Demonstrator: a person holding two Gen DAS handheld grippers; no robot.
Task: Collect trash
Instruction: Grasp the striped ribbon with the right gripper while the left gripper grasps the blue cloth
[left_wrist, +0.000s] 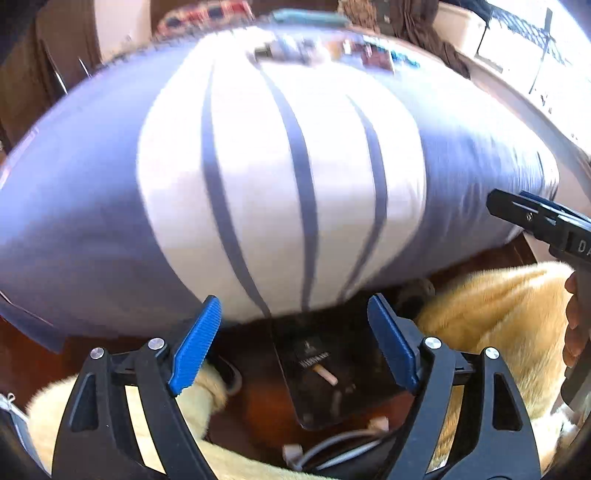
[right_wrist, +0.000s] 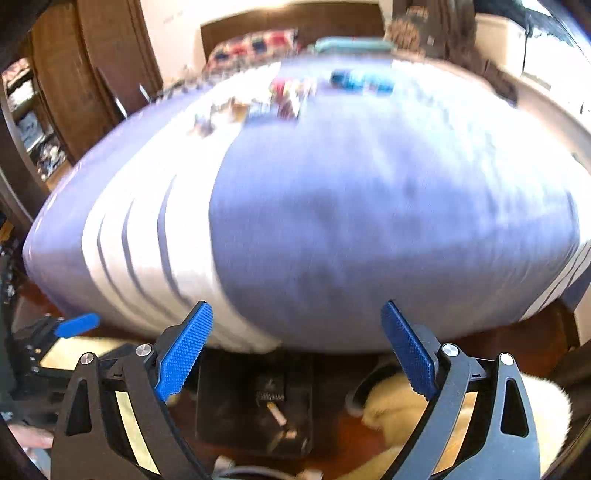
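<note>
Trash (left_wrist: 327, 374), pale scraps, lies in the dark bin (left_wrist: 317, 402) on the floor below both claws; more litter (right_wrist: 284, 98) waits far up the bed (right_wrist: 369, 221). The left claw (left_wrist: 295, 343) and right claw (right_wrist: 297, 347) gape empty.

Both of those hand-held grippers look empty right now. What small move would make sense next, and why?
Probably reach forward over the bed toward the small litter at its far end. The left hand-held gripper and right hand-held gripper both stand open with nothing between the jaws, and those blurred bits lie out of reach.
</note>
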